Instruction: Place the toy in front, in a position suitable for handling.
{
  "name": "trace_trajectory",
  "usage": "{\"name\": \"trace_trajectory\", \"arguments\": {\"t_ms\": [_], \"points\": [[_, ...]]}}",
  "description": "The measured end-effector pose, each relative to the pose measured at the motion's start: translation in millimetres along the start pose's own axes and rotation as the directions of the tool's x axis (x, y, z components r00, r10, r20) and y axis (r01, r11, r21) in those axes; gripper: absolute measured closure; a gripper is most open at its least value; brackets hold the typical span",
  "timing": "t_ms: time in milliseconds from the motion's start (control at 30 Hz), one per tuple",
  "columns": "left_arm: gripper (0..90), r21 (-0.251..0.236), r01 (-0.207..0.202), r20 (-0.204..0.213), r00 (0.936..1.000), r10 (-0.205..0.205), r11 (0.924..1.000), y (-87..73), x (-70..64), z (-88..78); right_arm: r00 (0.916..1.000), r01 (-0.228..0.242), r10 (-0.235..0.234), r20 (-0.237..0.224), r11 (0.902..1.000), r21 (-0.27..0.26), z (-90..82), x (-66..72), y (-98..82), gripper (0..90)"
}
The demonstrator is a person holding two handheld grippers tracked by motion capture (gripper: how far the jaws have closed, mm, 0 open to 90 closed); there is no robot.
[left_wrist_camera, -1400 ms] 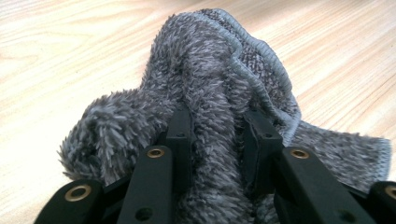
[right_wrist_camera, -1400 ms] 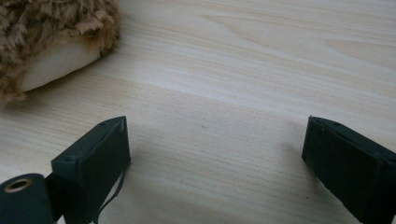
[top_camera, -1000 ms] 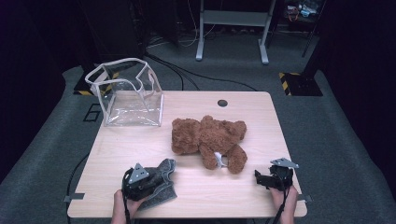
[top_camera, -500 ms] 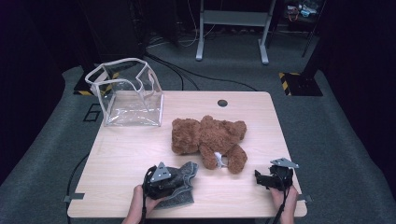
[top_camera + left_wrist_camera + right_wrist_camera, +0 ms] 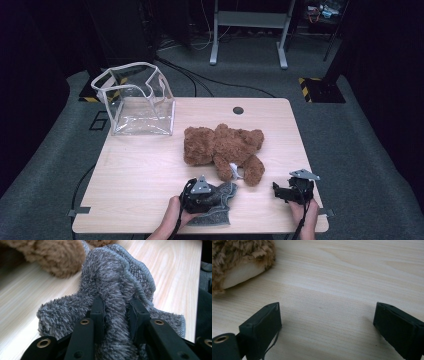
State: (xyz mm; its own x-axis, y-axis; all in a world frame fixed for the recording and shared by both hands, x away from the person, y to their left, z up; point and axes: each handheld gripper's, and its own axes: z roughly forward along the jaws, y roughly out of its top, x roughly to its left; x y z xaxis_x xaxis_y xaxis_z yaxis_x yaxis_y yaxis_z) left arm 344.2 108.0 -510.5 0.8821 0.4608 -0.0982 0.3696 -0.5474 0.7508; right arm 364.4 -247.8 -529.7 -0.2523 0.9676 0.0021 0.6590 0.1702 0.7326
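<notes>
Cloth (image 5: pixel 216 206), grey and fluffy, bunched at the near edge of the table (image 5: pixel 140 175), just in front of the teddy bear (image 5: pixel 222 149). Stitched hem visible along the top fold in the left gripper view (image 5: pixel 140 282); pile standing up in a ridge. Clamped in the left gripper (image 5: pixel 200 196): both black jaws pressed into a thick fold of cloth (image 5: pixel 115 305), pinched between them. Left hand (image 5: pixel 172 220) entering from the bottom of the high view. Brown fur of the bear just beyond the cloth, at upper left of the left gripper view (image 5: pixel 50 255); touching or not, cannot tell.

Right gripper (image 5: pixel 292 189) near the right front corner of the table, well apart from the cloth. Jaws wide apart, bare wood between them (image 5: pixel 327 312), nothing held. Bear's paw (image 5: pixel 239 267) with pale sole at upper left of the right gripper view, apart from the jaws.

Bear lying flat, mid-table, white tag by its near leg. Clear plastic bag (image 5: pixel 137 100) with white trim standing open at the far left corner, well apart from bear and cloth. Small dark round hole (image 5: pixel 238 110) near the far edge.
</notes>
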Motion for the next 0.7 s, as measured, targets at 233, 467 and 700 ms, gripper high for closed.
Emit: {"name": "trace_trajectory", "arguments": {"t_ms": [233, 467, 700], "points": [[60.1, 0.023, -0.008, 0.028, 0.9996, 0.008, 0.9997, 5.3, 0.3, 10.3, 1.0000, 0.000, 0.000, 0.000, 1.0000, 0.000, 0.0, 0.0, 0.0, 7.2], [30.5, 0.001, 0.012, -0.018, 0.9998, -0.012, 0.9999, 2.1, 0.6, -2.9, 1.0000, -0.002, 0.002, -0.001, 1.0000, -0.001, 0.0, -0.3, -0.1, 7.6], [19.0, -0.010, 0.033, -0.048, 0.9983, -0.033, 0.9994, -1.8, 5.8, -18.4, 1.0000, -0.002, 0.002, -0.002, 1.0000, -0.001, 0.0, -0.3, -0.1, 7.6]]}}
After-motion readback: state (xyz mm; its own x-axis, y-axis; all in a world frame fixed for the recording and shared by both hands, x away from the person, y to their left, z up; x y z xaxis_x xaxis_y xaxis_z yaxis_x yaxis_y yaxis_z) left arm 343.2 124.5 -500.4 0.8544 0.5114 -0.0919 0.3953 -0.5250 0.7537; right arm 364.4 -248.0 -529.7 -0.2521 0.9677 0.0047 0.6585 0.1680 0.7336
